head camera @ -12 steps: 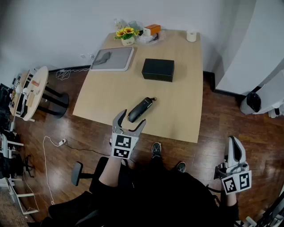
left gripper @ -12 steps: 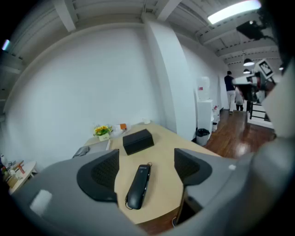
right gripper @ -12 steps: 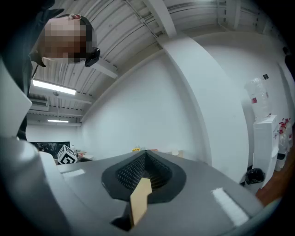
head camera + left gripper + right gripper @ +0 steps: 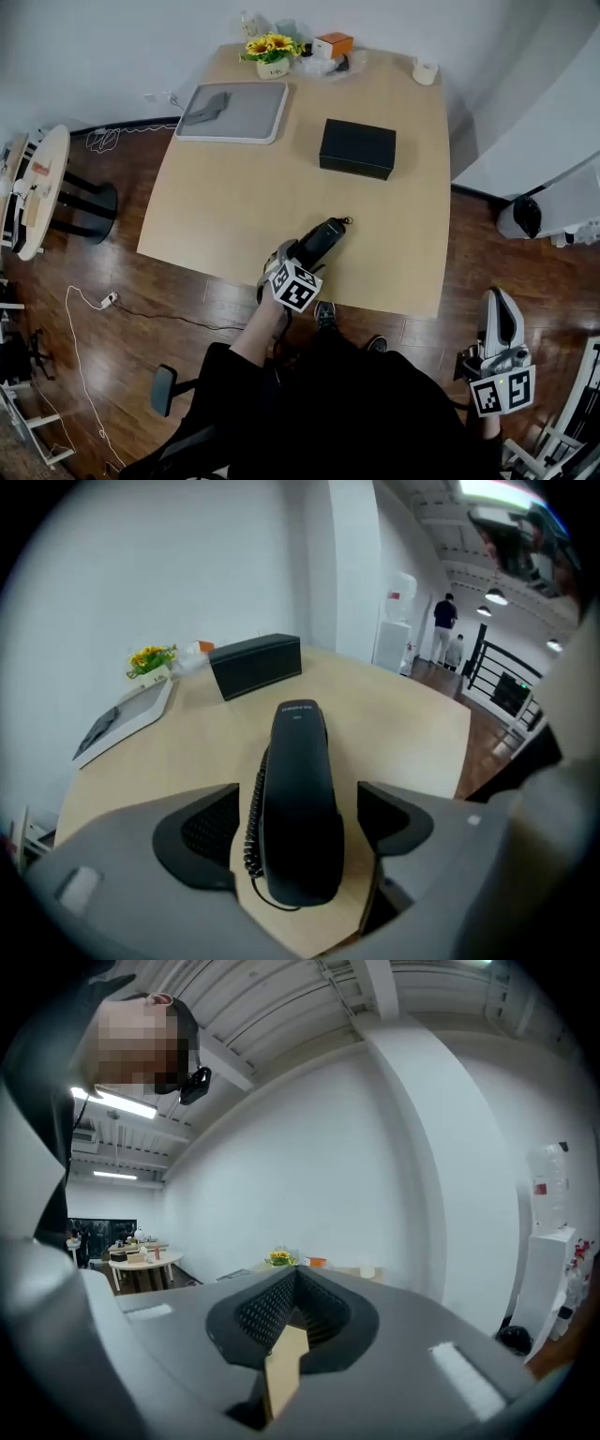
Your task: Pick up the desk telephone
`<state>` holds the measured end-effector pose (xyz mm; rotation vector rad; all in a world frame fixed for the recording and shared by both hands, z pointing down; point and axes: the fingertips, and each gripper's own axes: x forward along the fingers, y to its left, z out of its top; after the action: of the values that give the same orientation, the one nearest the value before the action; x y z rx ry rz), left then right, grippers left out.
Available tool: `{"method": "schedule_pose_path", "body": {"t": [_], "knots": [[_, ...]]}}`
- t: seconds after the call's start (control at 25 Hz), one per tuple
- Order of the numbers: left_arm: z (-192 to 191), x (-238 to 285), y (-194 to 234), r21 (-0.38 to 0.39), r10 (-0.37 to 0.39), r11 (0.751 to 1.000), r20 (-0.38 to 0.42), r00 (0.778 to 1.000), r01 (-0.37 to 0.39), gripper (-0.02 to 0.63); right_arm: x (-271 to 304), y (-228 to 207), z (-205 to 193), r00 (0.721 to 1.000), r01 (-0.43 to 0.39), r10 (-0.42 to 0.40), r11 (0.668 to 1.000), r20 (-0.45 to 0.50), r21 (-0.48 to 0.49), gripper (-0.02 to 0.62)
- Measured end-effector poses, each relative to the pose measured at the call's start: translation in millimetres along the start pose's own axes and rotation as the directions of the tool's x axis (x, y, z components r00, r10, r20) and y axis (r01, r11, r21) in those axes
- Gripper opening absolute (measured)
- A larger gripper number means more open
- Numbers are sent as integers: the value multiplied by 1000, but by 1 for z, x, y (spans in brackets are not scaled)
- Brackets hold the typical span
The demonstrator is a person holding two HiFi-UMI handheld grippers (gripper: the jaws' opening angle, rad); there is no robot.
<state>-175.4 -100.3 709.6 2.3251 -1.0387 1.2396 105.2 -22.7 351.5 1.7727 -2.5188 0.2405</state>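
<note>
The black desk telephone handset (image 4: 322,239) lies near the front edge of the light wooden table (image 4: 225,206), its coiled cord along its left side. My left gripper (image 4: 300,257) points steeply down over the handset's near end. In the left gripper view the handset (image 4: 298,752) runs lengthwise between the jaws of the left gripper (image 4: 298,803), with a gap on each side, so the jaws stand open and apart from it. My right gripper (image 4: 495,302) hangs low at the right, off the table. In the right gripper view, the right gripper (image 4: 295,1279) has its pads together and holds nothing.
A black box (image 4: 356,148) sits mid-table. A grey tray (image 4: 267,117) holds a dark item at the back left. Behind them are a sunflower pot (image 4: 274,54), an orange box (image 4: 334,44) and a white roll (image 4: 426,71). A round side table (image 4: 37,187) stands left.
My left gripper has moved forward from the table's front edge onto the handset, and its jaws now straddle the near end. The right gripper has stayed in place.
</note>
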Motion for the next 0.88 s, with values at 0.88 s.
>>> {"method": "schedule_pose_path", "body": {"t": [0.88], "knots": [[-15, 31, -7, 85, -106, 990, -55, 993, 111, 276, 54, 14, -3, 996, -91, 90, 996, 14, 9, 0]]}}
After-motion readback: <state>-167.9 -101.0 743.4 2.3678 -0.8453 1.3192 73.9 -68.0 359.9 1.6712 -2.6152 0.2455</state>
